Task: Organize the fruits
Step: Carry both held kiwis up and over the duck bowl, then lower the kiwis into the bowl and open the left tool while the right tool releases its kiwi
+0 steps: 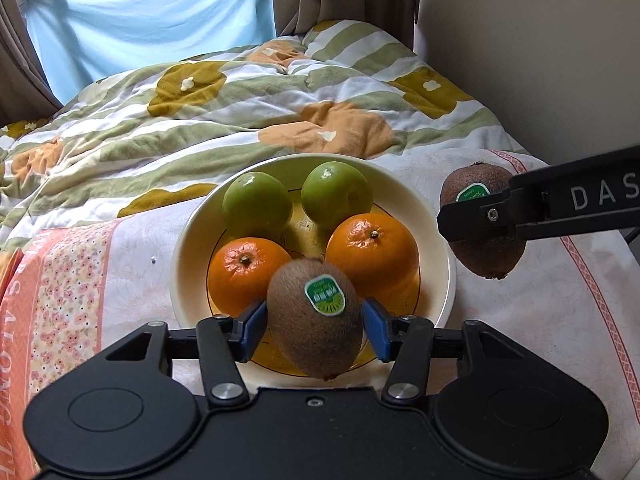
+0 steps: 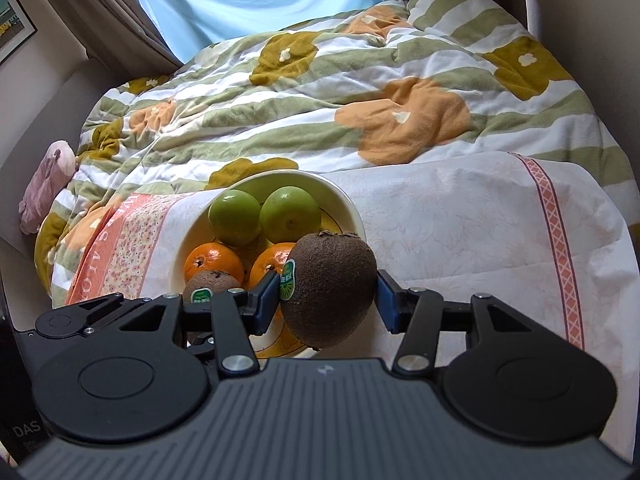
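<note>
1. Far left in the right wrist view, a soft pink plush bundle (image 2: 47,186) lies against the edge of the bed, beside a puffy quilt (image 2: 280,112) printed with olive stripes and big orange and mustard flowers.
2. Nearer, a thin white cloth (image 1: 532,320) with a salmon floral band and lettering is spread over the bed surface; a round, glossy cream bowl (image 1: 440,240) with a yellow inner floor sits on it.
3. Inside the bowl, two smooth green apples (image 1: 256,204) (image 1: 336,190) lie side by side at the back, and two dimpled, shiny oranges (image 1: 246,270) (image 1: 374,248) lie just in front of them, stems up.
4. The left tongs (image 1: 316,326) have blue rubbery pads on black linkage arms. They pinch a fuzzy light-brown kiwi (image 1: 316,320), egg-shaped and carrying a green oval sticker, over the near rim of the bowl. Whether it touches the bowl floor, I cannot tell.
5. To the right, the right tongs (image 2: 328,294) are likewise closed around a darker kiwi (image 2: 332,288), rougher-skinned, with a green sticker on its left flank and its dried tuft pointing up.
6. In the left wrist view this darker kiwi (image 1: 486,224) hangs beside the bowl's right rim, clear of the cloth, with the black finger across its middle.
</note>
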The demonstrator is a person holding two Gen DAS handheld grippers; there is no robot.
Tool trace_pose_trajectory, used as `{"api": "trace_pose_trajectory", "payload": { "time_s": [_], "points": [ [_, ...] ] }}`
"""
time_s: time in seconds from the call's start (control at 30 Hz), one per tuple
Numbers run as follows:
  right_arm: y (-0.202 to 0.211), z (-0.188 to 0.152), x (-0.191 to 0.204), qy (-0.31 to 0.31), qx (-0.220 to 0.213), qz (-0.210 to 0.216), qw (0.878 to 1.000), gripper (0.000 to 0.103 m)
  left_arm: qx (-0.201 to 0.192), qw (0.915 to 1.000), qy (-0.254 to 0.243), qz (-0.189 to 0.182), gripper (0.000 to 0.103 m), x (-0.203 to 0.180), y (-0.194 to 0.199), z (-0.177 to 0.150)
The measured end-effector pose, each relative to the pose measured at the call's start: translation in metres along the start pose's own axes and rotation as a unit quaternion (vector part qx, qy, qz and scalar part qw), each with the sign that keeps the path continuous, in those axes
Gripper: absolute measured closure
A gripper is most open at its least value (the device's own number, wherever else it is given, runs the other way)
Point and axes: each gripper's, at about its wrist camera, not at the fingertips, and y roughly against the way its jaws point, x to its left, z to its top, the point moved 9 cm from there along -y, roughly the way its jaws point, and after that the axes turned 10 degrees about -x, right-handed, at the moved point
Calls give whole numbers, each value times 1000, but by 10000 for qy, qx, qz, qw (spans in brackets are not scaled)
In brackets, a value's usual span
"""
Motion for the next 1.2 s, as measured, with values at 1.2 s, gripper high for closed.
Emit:
{"api": "trace_pose_trajectory", "payload": {
  "time_s": [1.2],
  "points": [
    [-66, 15, 89, 895, -192, 402, 9950, 35, -79, 9992, 229, 328, 10, 63, 39, -4]
  ]
}}
